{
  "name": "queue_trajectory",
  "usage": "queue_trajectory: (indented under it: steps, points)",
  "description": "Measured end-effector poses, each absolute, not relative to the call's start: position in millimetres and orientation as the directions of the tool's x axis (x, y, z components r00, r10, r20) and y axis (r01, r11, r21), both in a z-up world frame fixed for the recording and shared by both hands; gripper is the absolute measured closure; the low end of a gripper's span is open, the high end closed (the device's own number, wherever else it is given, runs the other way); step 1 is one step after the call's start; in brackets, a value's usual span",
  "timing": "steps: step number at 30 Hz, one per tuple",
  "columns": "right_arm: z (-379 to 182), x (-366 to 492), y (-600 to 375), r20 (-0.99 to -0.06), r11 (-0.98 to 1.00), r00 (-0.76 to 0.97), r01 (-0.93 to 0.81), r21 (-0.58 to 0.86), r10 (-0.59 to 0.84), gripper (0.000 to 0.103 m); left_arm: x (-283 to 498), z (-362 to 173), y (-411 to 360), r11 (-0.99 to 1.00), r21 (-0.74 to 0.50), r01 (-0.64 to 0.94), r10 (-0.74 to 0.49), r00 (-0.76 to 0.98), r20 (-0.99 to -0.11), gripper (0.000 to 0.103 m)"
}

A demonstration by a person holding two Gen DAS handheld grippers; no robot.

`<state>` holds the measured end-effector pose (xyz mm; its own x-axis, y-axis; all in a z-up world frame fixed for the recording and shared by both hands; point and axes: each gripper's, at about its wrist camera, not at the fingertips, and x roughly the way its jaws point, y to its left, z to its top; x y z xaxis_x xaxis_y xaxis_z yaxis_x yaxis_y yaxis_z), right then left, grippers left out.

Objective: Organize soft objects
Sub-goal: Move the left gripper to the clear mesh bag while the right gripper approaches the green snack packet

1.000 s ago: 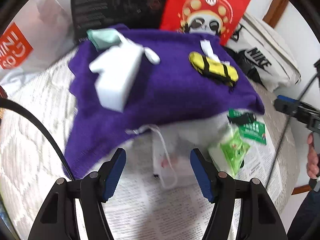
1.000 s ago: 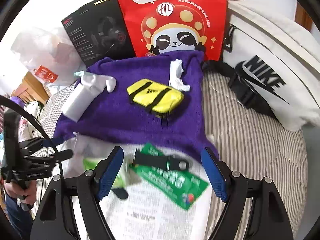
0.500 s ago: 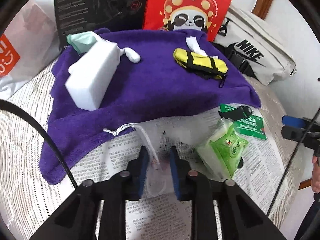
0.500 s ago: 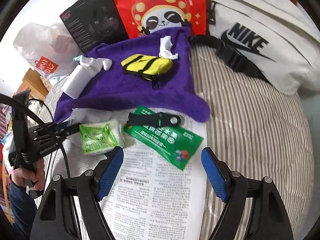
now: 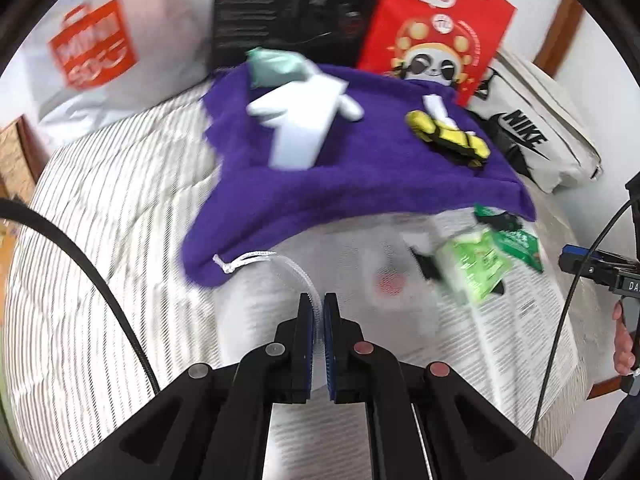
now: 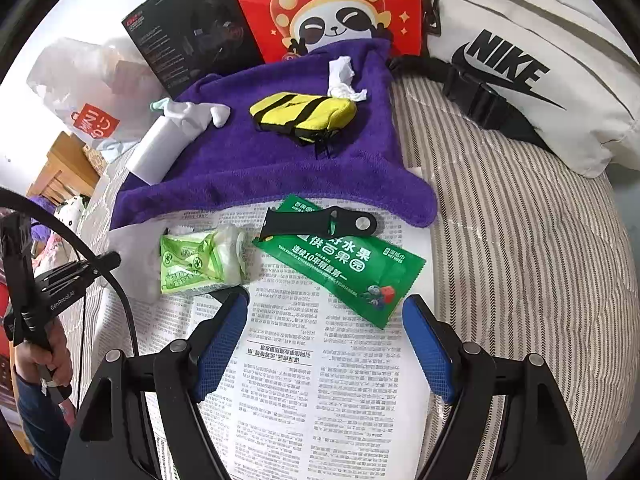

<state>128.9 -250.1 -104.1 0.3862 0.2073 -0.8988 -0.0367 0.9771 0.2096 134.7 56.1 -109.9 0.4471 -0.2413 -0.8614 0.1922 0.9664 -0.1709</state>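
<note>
My left gripper [image 5: 318, 306] is shut on the rim of a translucent mesh drawstring bag [image 5: 360, 280], which lies on the newspaper [image 5: 512, 320] below the purple towel [image 5: 360, 184]. Its white cord [image 5: 256, 258] trails left. A green tissue pack [image 5: 472, 264] [image 6: 192, 264] touches the bag's right side. On the towel [image 6: 280, 160] rest a yellow pouch [image 6: 304, 114], a white foam block [image 6: 160, 148] and crumpled tissue [image 6: 340, 74]. My right gripper [image 6: 326, 320] hangs open over the newspaper [image 6: 320, 380], just below a green sachet [image 6: 344, 268].
A black strap [image 6: 320, 224] lies on the sachet. Behind the towel stand a red panda bag [image 6: 332, 8] and a black box [image 6: 192, 28]. A white Nike bag [image 6: 520, 72] sits at right and a white plastic bag [image 5: 96, 52] at left, all on a striped mattress [image 6: 520, 260].
The left jaws closed on the mesh bag's rim, then the left gripper shifted sideways with it. The right gripper drew back over the newspaper early on and has since held still, open.
</note>
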Motion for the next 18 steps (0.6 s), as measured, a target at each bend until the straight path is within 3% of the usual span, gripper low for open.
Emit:
queue_trajectory:
  steps: [4,7,9,11,12,14,18]
  points:
    - [-105.4,128.4,-244.4,-0.903,0.978,0.377,-0.048,0.204,0.207,0.023,132.7,-120.4,68.1,0.969,-0.184,0.164,-0.238,0.428,-0.872,0.095]
    - [-107.3,128.7,-242.0,-0.908,0.979,0.369,-0.05,0.195,0.2,0.023,136.9,-127.3,63.9,0.967,-0.192,0.169,-0.247,0.417,-0.875,0.081]
    - [-108.7,128.0,-242.8,-0.908,0.98,0.368,-0.049,0.195,0.199,0.023,138.0,-127.2,59.2,0.969,-0.183,0.169,-0.239,0.43,-0.871,0.078]
    - [-111.0,127.4,-244.5,-0.911,0.981,0.366,-0.047,0.187,0.192,0.023,139.6,-127.4,52.7,0.972,-0.159,0.172,-0.22,0.442,-0.869,0.084]
    - [-112.8,127.3,-245.3,-0.913,0.982,0.364,-0.046,0.182,0.186,0.023,140.6,-127.8,49.4,0.974,-0.139,0.176,-0.206,0.449,-0.869,0.096]
    - [-117.8,127.9,-248.0,-0.915,0.983,0.362,-0.041,0.177,0.179,0.023,140.8,-128.5,45.3,0.978,-0.099,0.181,-0.174,0.464,-0.869,0.096]
    - [-123.7,131.3,-250.6,-0.917,0.992,0.377,-0.034,0.124,0.128,0.023,138.3,-129.2,47.3,0.974,-0.131,0.186,-0.205,0.469,-0.859,0.096]
